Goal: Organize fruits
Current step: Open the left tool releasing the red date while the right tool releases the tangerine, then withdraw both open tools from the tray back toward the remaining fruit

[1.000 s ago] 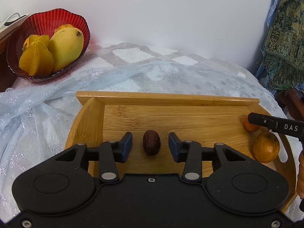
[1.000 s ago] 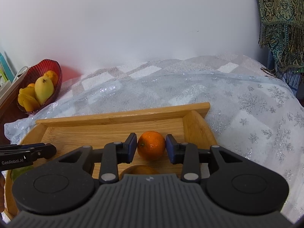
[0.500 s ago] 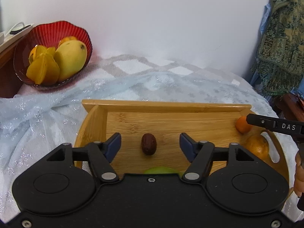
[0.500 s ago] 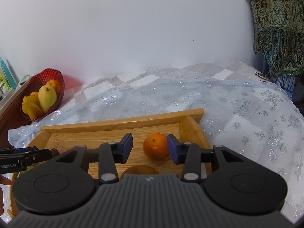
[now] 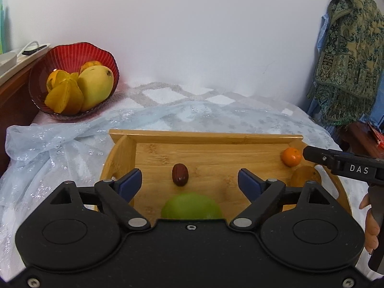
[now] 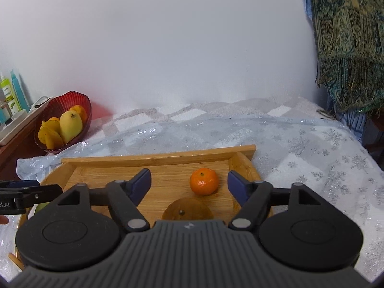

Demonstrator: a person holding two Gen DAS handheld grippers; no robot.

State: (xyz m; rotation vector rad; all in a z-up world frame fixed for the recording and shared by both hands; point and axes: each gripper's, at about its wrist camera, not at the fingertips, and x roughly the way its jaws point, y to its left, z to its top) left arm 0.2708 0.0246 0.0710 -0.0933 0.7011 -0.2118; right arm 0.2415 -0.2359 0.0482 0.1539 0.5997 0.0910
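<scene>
A wooden tray (image 5: 216, 135) (image 6: 156, 156) lies on the cloth-covered table. On it rest a dark brown date (image 5: 180, 174), a green fruit (image 5: 191, 205), a small orange tangerine (image 5: 291, 156) (image 6: 204, 182) and a brownish round fruit (image 5: 302, 176) (image 6: 187, 208). My left gripper (image 5: 189, 182) is opening, its jaws wide apart, with the date lying free just beyond them. My right gripper (image 6: 189, 183) is opening too; the tangerine sits loose on the tray beyond its fingers, touched by neither pad. The right gripper's side shows at the right edge of the left wrist view.
A red glass bowl (image 5: 72, 52) (image 6: 69, 100) with a mango, starfruit and oranges stands at the back left by a wooden shelf (image 5: 14, 76). A patterned scarf (image 5: 348, 55) hangs at the right. White wall behind; a glittery cloth (image 6: 300, 148) covers the table.
Both grippers opened wide and drew back and upward. The date and the tangerine, earlier between the pads, now lie free on the tray. The green fruit came into view.
</scene>
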